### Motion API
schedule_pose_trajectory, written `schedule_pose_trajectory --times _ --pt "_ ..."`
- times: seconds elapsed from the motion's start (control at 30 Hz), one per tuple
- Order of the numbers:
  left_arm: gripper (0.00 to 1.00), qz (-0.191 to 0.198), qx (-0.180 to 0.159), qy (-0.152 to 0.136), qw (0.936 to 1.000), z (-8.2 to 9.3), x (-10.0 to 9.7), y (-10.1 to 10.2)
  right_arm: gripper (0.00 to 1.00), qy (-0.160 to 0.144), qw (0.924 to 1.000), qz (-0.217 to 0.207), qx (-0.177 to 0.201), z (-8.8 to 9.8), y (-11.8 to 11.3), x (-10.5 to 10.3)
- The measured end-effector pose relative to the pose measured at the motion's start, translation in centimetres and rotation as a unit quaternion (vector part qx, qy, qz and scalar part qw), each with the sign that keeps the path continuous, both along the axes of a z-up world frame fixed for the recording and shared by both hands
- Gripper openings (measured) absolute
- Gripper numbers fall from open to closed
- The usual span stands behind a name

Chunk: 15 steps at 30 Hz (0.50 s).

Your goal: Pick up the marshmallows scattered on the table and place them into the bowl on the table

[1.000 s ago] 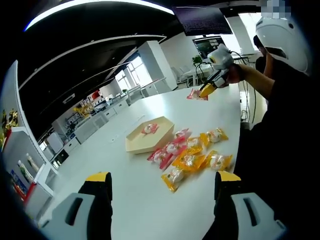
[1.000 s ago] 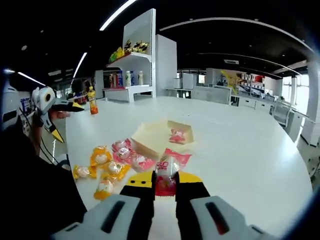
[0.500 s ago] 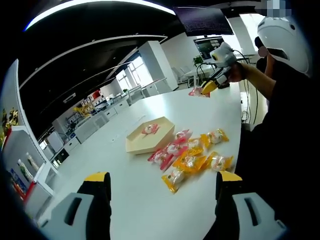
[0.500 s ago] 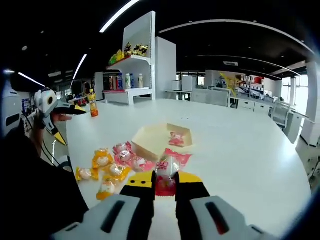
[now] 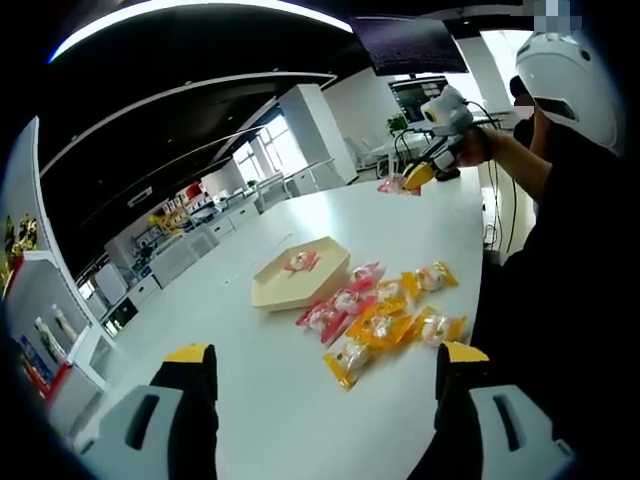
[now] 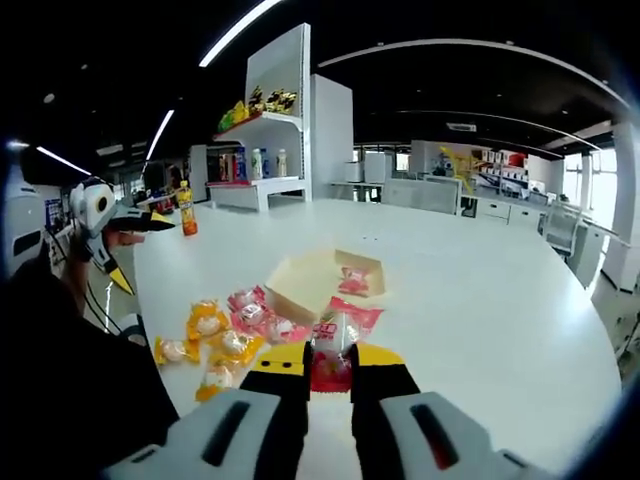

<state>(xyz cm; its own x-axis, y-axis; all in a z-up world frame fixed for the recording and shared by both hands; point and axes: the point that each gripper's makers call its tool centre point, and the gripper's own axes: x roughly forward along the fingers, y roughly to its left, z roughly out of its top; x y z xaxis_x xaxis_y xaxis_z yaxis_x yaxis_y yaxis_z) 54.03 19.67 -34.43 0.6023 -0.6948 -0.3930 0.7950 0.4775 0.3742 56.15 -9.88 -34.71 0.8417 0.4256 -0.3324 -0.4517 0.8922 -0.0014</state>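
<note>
Right gripper view: red marshmallow packet [image 6: 337,345] is clamped between the right gripper's [image 6: 330,372] jaws, held up above the white table [image 6: 480,300]; jaws shut tight on its lower edge, top of the packet fanning out toward 12 o'clock. Beyond it, at approx 12 o'clock, sits the bowl [image 6: 318,282], a shallow cream hexagonal tray, w/ one red packet [image 6: 352,279] already inside. At 10 o'clock from the gripper lies the pile of loose packets [image 6: 222,335], red ones just beside the bowl's near edge, yellow ones farther out toward the table edge. At 9 o'clock the left gripper [image 6: 128,245] is up in the air in the person's hand, jaws spread wide, nothing between them. Bottle [image 6: 185,207] stands on the far table edge at 11 o'clock; white shelf unit [image 6: 270,110] w/ goods behind it.

Left gripper view: own jaws sit far apart at the bottom corners, empty. Bowl [image 5: 298,272] at centre, pile [image 5: 385,318] at its 4 o'clock, touching its near side. At 1 o'clock the right gripper [image 5: 418,177] holds the red packet [image 5: 393,185] above the table; person in white helmet [image 5: 565,70] at 2 o'clock.
</note>
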Motion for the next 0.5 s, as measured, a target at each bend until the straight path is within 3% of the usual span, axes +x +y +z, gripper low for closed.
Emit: schedule_pose_trajectory --times 0.5 --pt "0.95 -0.002 -0.009 0.0 1.0 0.5 0.1 -0.1 0.12 -0.01 0.9996 0.025 0.004 1.8 1.9 2.7"
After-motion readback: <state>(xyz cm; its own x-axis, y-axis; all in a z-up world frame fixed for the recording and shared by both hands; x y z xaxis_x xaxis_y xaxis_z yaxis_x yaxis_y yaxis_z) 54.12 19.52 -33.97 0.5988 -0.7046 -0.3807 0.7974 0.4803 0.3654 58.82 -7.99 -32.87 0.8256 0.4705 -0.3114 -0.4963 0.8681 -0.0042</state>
